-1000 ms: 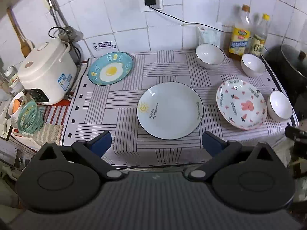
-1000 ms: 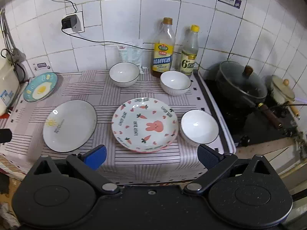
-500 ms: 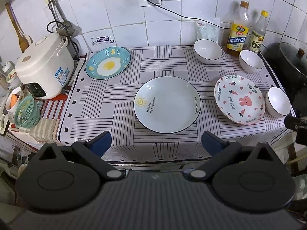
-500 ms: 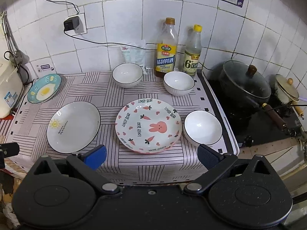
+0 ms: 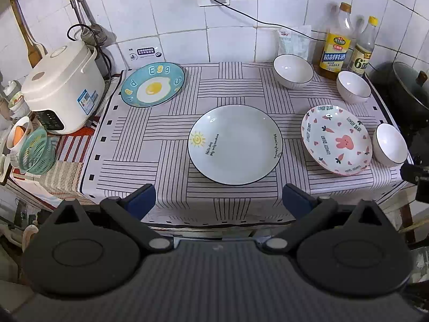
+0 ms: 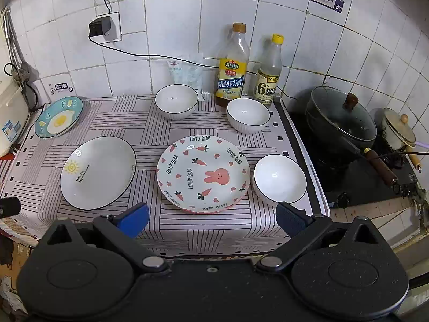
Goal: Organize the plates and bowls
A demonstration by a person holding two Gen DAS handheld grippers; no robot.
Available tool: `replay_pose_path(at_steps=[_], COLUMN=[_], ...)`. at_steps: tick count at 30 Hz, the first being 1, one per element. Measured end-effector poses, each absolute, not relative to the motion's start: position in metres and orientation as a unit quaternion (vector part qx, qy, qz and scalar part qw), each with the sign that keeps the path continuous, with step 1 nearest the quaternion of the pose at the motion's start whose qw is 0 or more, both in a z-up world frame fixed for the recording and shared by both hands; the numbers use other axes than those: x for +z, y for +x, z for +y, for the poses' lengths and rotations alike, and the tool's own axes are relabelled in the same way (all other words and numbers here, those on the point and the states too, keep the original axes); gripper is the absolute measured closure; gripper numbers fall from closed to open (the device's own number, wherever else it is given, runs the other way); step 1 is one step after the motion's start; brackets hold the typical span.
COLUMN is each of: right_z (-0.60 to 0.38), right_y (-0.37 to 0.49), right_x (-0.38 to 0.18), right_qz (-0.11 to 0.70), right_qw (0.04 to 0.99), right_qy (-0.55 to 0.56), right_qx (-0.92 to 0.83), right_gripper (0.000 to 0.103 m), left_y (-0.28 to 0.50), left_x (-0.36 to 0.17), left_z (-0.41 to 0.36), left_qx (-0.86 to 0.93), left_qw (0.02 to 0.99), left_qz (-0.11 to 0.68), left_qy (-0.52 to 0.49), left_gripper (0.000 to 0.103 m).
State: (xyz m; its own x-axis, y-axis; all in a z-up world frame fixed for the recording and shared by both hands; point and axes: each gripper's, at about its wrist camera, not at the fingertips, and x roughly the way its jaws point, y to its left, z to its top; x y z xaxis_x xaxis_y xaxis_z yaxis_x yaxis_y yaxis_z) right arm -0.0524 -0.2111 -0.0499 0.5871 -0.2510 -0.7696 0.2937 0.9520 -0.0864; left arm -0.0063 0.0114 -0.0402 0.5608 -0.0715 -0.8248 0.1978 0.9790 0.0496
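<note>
The bench, draped in a striped cloth, fills the middle of both wrist views. At 9 o'clock in the left view a white rice cooker stands just off the cloth; at 3 o'clock in the right view a black lidded pot sits on the stove.

The white sun plate lies at the centre of the left view, and at 9 o'clock from the rabbit plate in the right view. The pink rabbit plate lies dead ahead of the right gripper, near the bench's front edge. The blue egg plate lies at 11 o'clock in the left view, beside the rice cooker.

Three white bowls sit upright: the front bowl just beside the rabbit plate at its 3 o'clock, the middle bowl at 1 o'clock, the back bowl at 12 o'clock near the wall. A cooking wine bottle and a vinegar bottle stand behind the middle bowl.

The left gripper hangs before the bench's front edge with its jaws spread wide around nothing. The right gripper's jaws are likewise spread wide and bare.
</note>
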Motion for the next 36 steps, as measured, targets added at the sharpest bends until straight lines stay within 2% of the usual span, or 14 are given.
replay_pose_path(at_steps=[5, 10, 16, 19, 21, 25, 27, 31, 36], right_z=[-0.209, -0.199, -0.199, -0.2, -0.198, -0.186, -0.179, -0.177, -0.185], right_y=[-0.053, -0.047, -0.003, 0.028, 0.053, 0.09, 0.102, 0.111, 0.115], right_x=[-0.04, -0.022, -0.062, -0.094, -0.118, -0.165, -0.187, -0.224, -0.248], right_qz=[0.42, 0.374, 0.368, 0.396, 0.44, 0.472, 0.486, 0.487, 0.481], right_qw=[0.898, 0.925, 0.928, 0.913, 0.892, 0.867, 0.854, 0.845, 0.851], right_qy=[0.024, 0.006, 0.061, 0.089, 0.1, 0.139, 0.16, 0.205, 0.204], right_qx=[-0.127, -0.07, 0.017, 0.02, 0.028, 0.079, 0.092, 0.08, 0.059], right_gripper=[0.001, 0.001, 0.001, 0.004, 0.014, 0.025, 0.033, 0.039, 0.047], left_y=[0.0, 0.015, 0.056, 0.087, 0.11, 0.143, 0.155, 0.173, 0.194], left_x=[-0.027, -0.001, -0.021, -0.053, -0.074, -0.115, -0.139, -0.183, -0.227], left_z=[0.021, 0.03, 0.043, 0.056, 0.064, 0.075, 0.076, 0.076, 0.071], left_qx=[-0.106, -0.106, -0.103, -0.112, -0.115, -0.124, -0.129, -0.134, -0.141], left_qw=[0.894, 0.91, 0.896, 0.878, 0.864, 0.848, 0.838, 0.826, 0.804], left_qz=[0.432, 0.39, 0.426, 0.465, 0.49, 0.514, 0.53, 0.546, 0.577], left_qy=[0.049, 0.096, 0.069, 0.03, 0.023, 0.032, 0.031, 0.027, 0.03], left_gripper=[0.001, 0.001, 0.004, 0.011, 0.02, 0.024, 0.03, 0.034, 0.039])
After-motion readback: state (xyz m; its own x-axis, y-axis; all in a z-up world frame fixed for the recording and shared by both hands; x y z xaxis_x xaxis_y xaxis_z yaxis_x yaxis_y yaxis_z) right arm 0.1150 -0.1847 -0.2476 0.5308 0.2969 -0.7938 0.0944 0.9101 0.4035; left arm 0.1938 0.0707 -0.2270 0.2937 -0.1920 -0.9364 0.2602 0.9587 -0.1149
